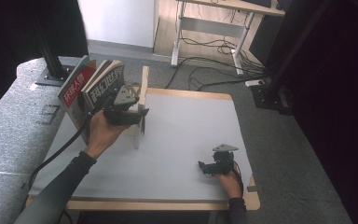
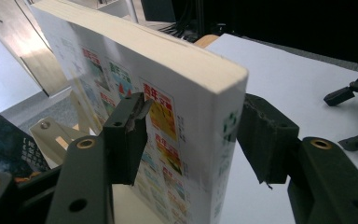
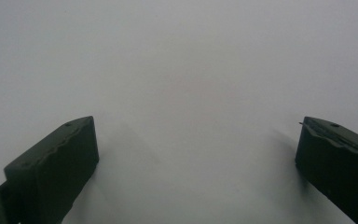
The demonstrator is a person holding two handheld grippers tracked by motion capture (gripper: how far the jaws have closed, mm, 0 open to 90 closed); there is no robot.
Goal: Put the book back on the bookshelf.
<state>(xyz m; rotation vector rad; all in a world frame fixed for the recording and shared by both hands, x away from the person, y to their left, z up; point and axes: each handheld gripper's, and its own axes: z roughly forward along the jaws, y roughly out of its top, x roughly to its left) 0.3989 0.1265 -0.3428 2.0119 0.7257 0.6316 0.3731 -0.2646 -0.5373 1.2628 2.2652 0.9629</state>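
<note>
The left gripper's (image 2: 191, 135) fingers (image 2: 126, 140) stand spread astride the thick book (image 2: 168, 88), a gap showing at the right pad. The book stands upright by the wooden rack (image 1: 142, 100) at upper left, spine toward the gripper. The right gripper (image 1: 213, 165) rests well apart, fingers spread over the surface (image 1: 186, 126).

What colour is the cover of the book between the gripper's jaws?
The book has a white cover with small colourful picture panels and red lettering; the left gripper view shows it best.
</note>
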